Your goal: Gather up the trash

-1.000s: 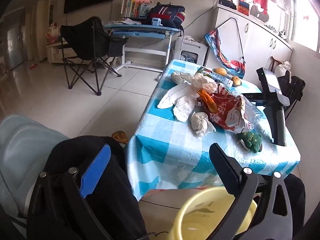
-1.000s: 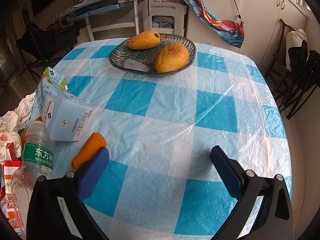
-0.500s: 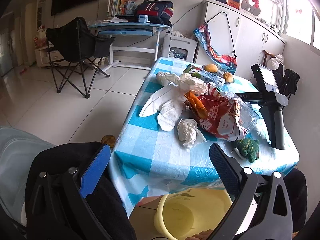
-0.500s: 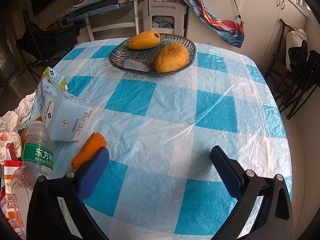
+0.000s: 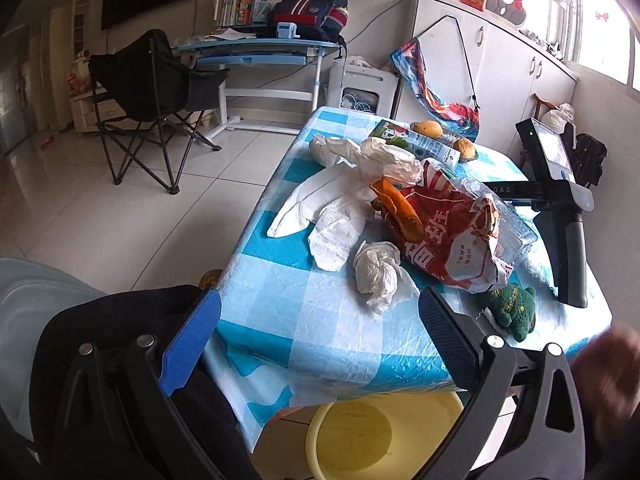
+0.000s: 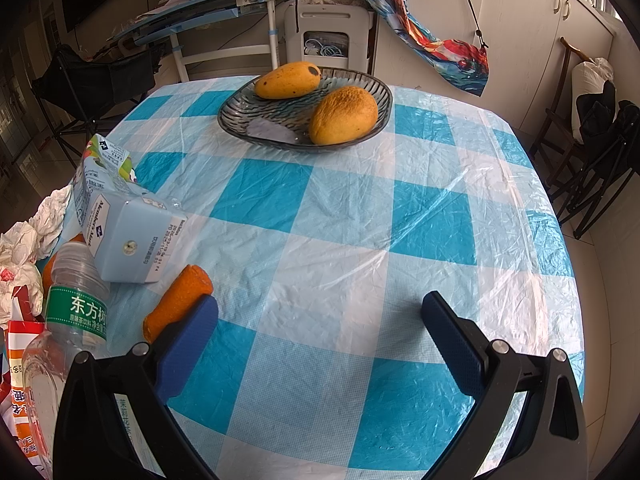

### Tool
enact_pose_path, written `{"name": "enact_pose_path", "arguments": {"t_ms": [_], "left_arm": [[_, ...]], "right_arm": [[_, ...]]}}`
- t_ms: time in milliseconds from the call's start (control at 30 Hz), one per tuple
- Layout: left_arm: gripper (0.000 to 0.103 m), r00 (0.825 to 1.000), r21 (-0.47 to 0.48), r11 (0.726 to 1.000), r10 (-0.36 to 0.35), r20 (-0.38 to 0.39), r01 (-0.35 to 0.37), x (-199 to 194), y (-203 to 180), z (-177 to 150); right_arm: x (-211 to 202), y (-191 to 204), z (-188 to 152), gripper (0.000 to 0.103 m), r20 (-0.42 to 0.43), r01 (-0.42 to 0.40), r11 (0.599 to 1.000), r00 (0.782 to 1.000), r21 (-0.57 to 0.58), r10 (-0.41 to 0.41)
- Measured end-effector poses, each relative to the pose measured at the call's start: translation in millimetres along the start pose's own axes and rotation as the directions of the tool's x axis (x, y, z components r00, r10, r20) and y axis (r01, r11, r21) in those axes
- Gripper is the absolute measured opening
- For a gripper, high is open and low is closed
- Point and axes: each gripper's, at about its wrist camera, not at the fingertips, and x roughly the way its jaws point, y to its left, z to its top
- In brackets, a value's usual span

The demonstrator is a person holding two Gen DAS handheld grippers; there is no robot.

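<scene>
Trash is heaped on the blue-checked table [image 5: 280,280]: a crumpled tissue ball [image 5: 376,272], flat white tissues [image 5: 320,208], a red snack bag [image 5: 448,240], an orange peel [image 5: 400,208], a clear bottle [image 6: 68,320] and a juice carton [image 6: 120,232]. My left gripper [image 5: 316,336] hovers open off the table's near edge, just short of the tissue ball, with nothing between its fingers. Below it a yellow basin [image 5: 376,436] sits under the table. My right gripper [image 6: 320,332] rests open on the table, an orange piece [image 6: 176,300] touching its left finger.
A glass dish [image 6: 372,88] with two mangoes stands at the table's far end. A small green plush toy [image 5: 512,308] lies by the snack bag. The other gripper's handle [image 5: 568,248] lies on the table's right side. A blurred hand [image 5: 608,368] shows lower right. A folding chair [image 5: 148,92] stands left.
The left gripper has risen and moved closer to the table edge, bringing the tissue ball nearer. A hand has come into view at the lower right. The right gripper has not moved.
</scene>
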Motion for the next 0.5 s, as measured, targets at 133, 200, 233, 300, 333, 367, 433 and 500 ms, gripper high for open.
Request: {"name": "enact_pose_path", "arguments": {"t_ms": [133,200,233,300,333,367,433,500], "left_arm": [[0.095,1.000,0.049,0.999,0.004,-0.008,-0.003,2,-12,-4],[0.096,1.000,0.059,0.998,0.008,-0.016,-0.007,3,-15,-5],[0.095,1.000,0.058,0.998,0.009,-0.016,-0.008,3,-15,-6],[0.095,1.000,0.055,0.998,0.011,-0.018,-0.010,3,-14,-7],[0.095,1.000,0.055,0.998,0.012,-0.019,-0.011,3,-14,-7],[0.095,1.000,0.056,0.998,0.012,-0.018,-0.011,3,-15,-7],[0.095,1.000,0.054,0.999,0.009,-0.013,-0.008,1,-15,-8],[0.096,1.000,0.044,0.999,0.006,-0.006,-0.006,-2,-11,-7]], "right_arm": [[0,0,0,0.097,0.000,0.000,1.000,1.000,0.000,0.000],[0,0,0,0.097,0.000,0.000,1.000,1.000,0.000,0.000],[1,1,0,0.097,0.000,0.000,1.000,1.000,0.000,0.000],[3,2,0,0.097,0.000,0.001,1.000,1.000,-0.001,-0.001],[5,2,1,0.097,0.002,-0.001,1.000,1.000,0.003,0.001],[7,2,3,0.097,0.001,-0.002,1.000,1.000,0.005,0.002],[7,-1,2,0.097,0.003,-0.020,1.000,1.000,0.020,0.020],[-2,-8,-6,0.097,0.012,-0.028,0.999,1.000,0.031,0.028]]}}
